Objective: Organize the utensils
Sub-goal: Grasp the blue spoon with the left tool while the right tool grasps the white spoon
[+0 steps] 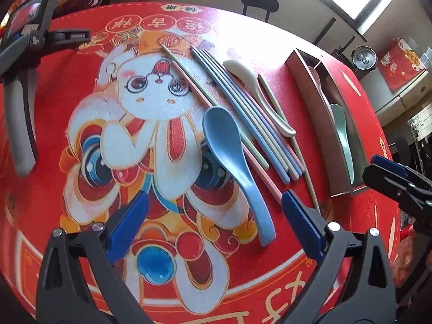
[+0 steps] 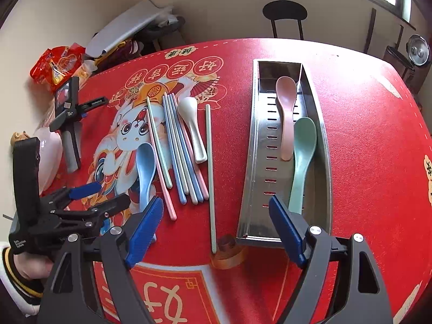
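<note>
A blue spoon (image 1: 229, 148) lies on the red mat, its handle end just ahead of my left gripper (image 1: 216, 224), which is open and holds nothing. Beside the spoon are several pastel chopsticks (image 1: 243, 113) and a white spoon (image 1: 251, 81). At the right stands a metal tray (image 2: 248, 162) holding a pink spoon (image 2: 284, 118) and a green spoon (image 2: 302, 156) side by side. My right gripper (image 2: 216, 229) is open and empty. Its right finger (image 2: 286, 229) hovers by the tray's near end, at the green spoon's handle. The left gripper (image 2: 108, 197) shows at the lower left, near the blue spoon (image 2: 145, 167).
A spare gripper (image 2: 68, 118) lies at the mat's left side, with a red snack bag (image 2: 59, 64) behind it. A brown tape roll (image 2: 226, 253) sits at the near edge, at the tip of a lone green chopstick (image 2: 209, 162). A black chair (image 2: 286, 13) stands beyond the table.
</note>
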### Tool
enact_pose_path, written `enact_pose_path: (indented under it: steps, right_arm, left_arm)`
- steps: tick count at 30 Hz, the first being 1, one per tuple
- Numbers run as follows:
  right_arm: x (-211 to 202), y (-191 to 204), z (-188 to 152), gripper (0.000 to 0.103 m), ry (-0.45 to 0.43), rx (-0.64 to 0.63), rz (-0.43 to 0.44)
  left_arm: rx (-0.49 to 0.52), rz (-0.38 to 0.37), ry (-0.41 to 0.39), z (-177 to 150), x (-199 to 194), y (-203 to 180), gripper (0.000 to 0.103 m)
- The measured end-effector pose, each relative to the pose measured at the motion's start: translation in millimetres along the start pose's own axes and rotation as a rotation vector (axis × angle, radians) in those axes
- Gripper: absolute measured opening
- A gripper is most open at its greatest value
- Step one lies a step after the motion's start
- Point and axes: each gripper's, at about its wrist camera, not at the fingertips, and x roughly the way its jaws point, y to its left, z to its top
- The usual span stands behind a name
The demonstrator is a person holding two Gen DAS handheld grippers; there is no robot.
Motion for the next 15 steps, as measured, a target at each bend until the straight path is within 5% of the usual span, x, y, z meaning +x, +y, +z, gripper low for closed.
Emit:
enact_pose_path:
  steps: [2,4,15]
  right_arm:
    - [2,1,0,0.076,0.005,-0.012,-0.004]
    - [4,2,2,0.071,0.013,-0.02,-0.004]
    - [27,7,19,0.035,0.069,-0.05,0.036]
  left_arm:
    - [-0.003,-0.008,0.005,-4,4,-2,0.093]
    - [-0.009,-0.025,0.019,-5,8,-3,0.076]
    - [-0.037,-0.06,0.017,1,14,-6,0.052]
